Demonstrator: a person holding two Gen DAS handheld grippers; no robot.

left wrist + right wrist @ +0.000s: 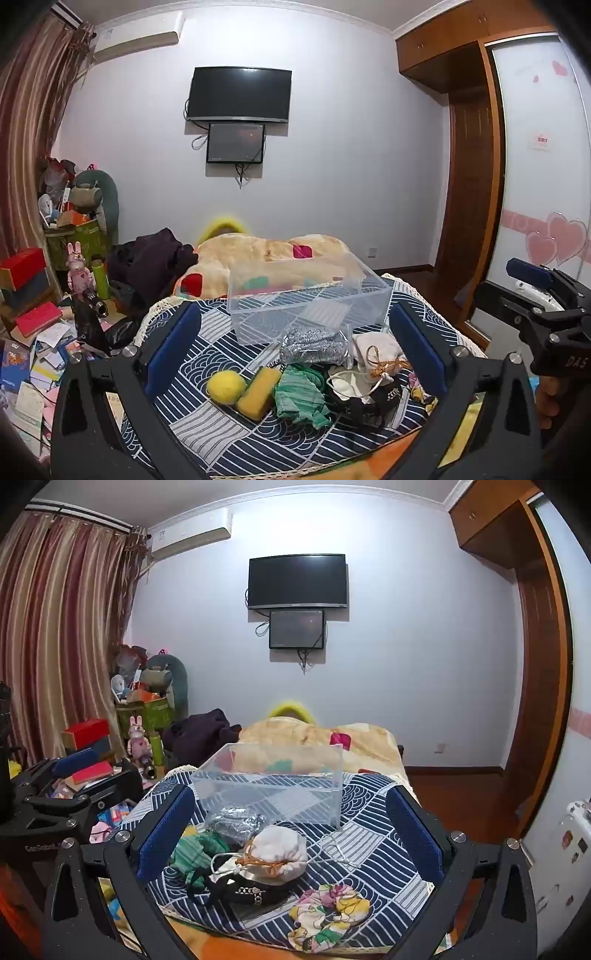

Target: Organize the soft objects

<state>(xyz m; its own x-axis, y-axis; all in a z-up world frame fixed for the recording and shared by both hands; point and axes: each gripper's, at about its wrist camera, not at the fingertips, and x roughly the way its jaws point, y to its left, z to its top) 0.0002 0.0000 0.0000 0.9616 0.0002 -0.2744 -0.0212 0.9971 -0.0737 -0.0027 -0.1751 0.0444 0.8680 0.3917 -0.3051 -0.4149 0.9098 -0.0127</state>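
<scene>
A clear plastic box (306,299) (273,786) stands empty on the blue patterned cloth (207,369). In front of it lie soft things: a yellow ball (226,386), a yellow sponge (258,392), a green knit cloth (301,395) (199,851), a silver mesh piece (314,345) (236,821), a white drawstring pouch (376,352) (279,853), a black strap (251,890) and a floral scrunchie (328,915). My left gripper (295,354) is open above the pile. My right gripper (288,840) is open above the pouch. Both are empty.
A folded beige blanket (266,254) lies behind the box. Cluttered boxes, books and toys (55,295) fill the floor at left. A wardrobe (476,184) stands at right. The right gripper shows at the left view's right edge (546,306).
</scene>
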